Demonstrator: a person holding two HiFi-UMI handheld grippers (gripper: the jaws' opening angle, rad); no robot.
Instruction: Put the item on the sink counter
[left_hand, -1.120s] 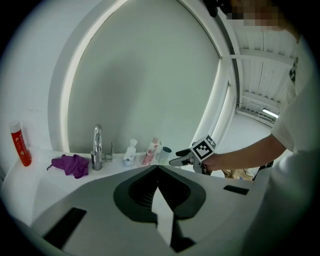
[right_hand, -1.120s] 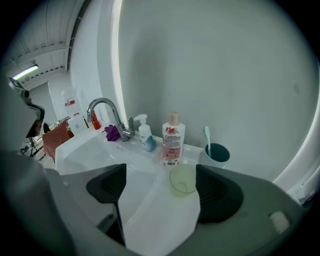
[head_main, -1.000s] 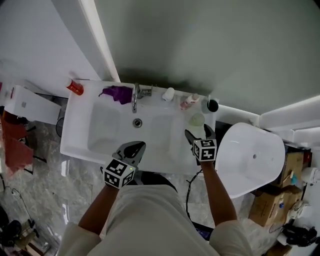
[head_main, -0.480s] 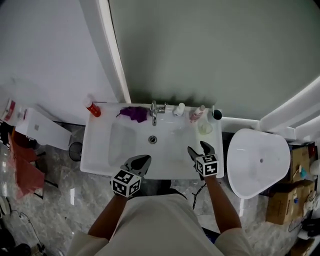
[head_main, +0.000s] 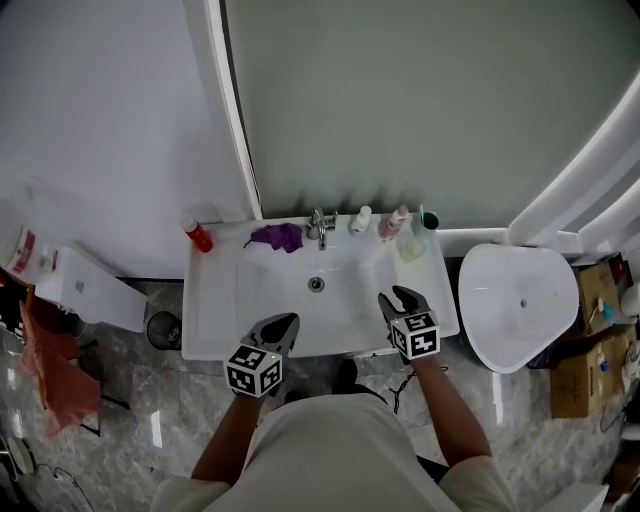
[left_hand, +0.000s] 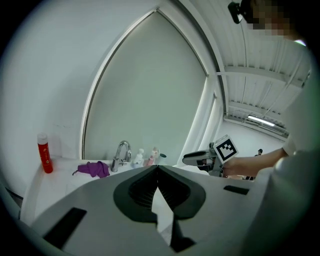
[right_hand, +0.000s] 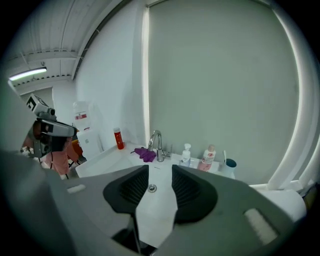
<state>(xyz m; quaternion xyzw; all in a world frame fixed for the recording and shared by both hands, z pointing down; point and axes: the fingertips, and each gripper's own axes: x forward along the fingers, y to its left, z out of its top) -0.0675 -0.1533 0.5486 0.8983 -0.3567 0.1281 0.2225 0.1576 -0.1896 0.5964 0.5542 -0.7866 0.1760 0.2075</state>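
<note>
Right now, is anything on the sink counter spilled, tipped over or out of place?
Only the purple cloth lies crumpled beside the faucet. The bottles stand upright; no spill shows.

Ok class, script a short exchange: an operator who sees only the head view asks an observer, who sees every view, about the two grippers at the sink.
Operator: Is the left gripper holding anything?
Observer: No. The left gripper is shut, its jaw tips touching with nothing between them.
Operator: And the right one?
Observer: The right gripper is open and empty. Its jaws have just been closing, and the sink drain shows through the gap.
</note>
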